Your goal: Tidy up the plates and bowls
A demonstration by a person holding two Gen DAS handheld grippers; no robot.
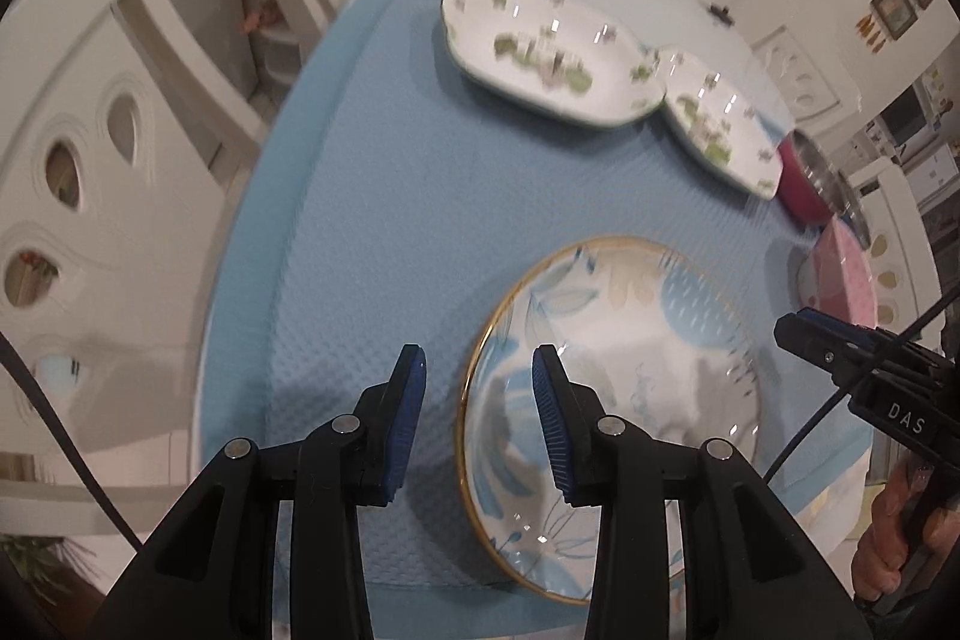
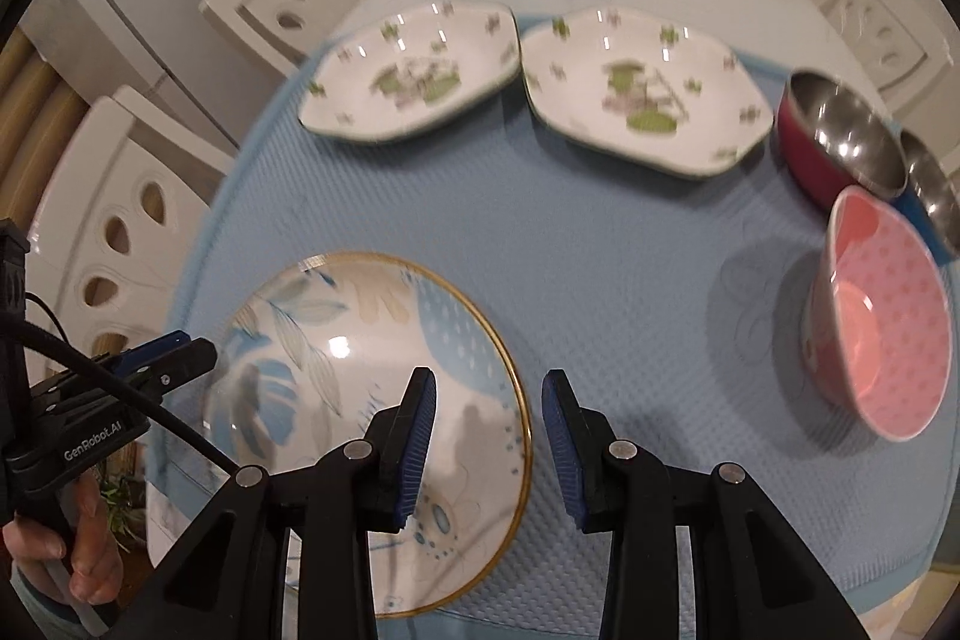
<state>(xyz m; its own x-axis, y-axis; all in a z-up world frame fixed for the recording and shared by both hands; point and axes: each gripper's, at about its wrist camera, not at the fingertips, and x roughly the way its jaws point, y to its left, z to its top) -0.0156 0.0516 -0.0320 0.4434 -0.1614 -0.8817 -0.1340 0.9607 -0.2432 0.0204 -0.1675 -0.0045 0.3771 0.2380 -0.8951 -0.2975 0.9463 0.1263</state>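
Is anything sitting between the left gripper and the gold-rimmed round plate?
Nothing visible. The left gripper hangs open over the near-left rim of the round plate, with only bare blue mat beneath it.

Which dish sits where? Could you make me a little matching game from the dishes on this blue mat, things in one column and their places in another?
Things:
1. round gold-rimmed plate with blue leaves
2. pink dotted bowl
3. red bowl with a shiny metal inside
4. two white eight-sided dishes with green sprigs

Places, as the right wrist view shows them:
A. far side of the blue mat, side by side
B. near edge, below the open left gripper and right gripper
C. right side, tipped on its side
D. far right corner, behind the pink one

Pairs: 1-B, 2-C, 3-D, 4-A
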